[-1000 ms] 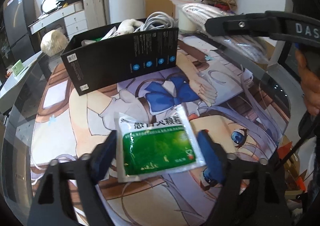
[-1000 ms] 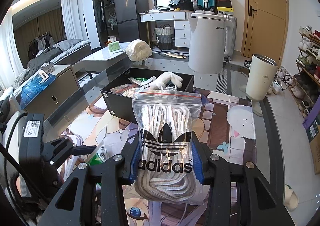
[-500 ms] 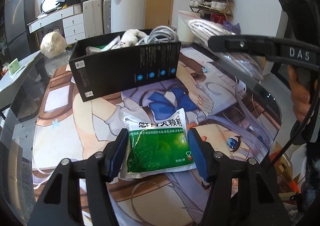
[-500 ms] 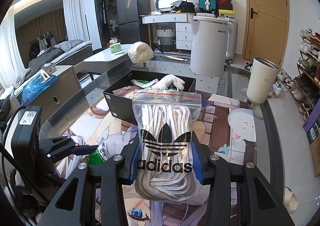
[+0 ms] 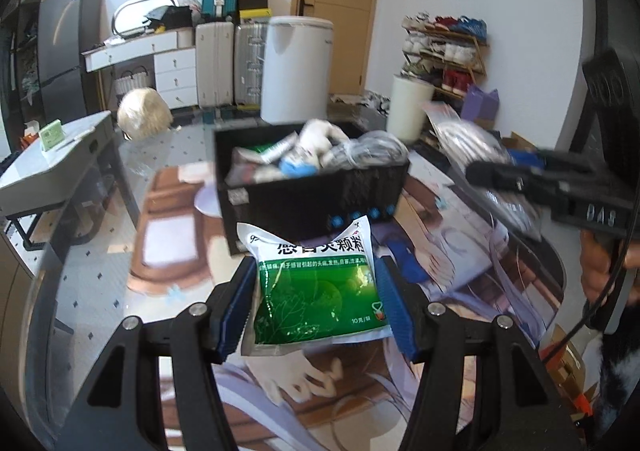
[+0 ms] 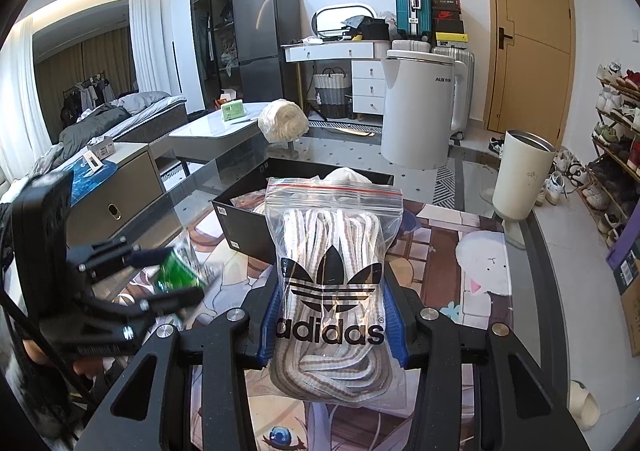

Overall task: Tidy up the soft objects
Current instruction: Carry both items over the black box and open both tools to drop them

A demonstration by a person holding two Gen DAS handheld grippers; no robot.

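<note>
My left gripper (image 5: 316, 307) is shut on a green and white medicine pouch (image 5: 314, 287) and holds it lifted above the table, just in front of the black box (image 5: 312, 199). The box holds several soft items, among them a white plush and a bagged cable. My right gripper (image 6: 330, 325) is shut on a clear Adidas zip bag of striped laces (image 6: 330, 291), held above the mat on the near side of the black box (image 6: 248, 225). The left gripper with the pouch (image 6: 176, 271) shows at the left of the right wrist view.
The glass table carries a printed anime mat (image 5: 440, 251). A white round appliance (image 6: 418, 111), a cream bin (image 6: 520, 175), a shoe rack (image 5: 444, 51), a low grey table (image 6: 216, 135) and a cream bundle (image 6: 282, 125) stand beyond the table.
My left gripper closed on the green pouch, lifted it off the mat and moved toward the black box. My right gripper kept hold of the Adidas bag and stayed about in place.
</note>
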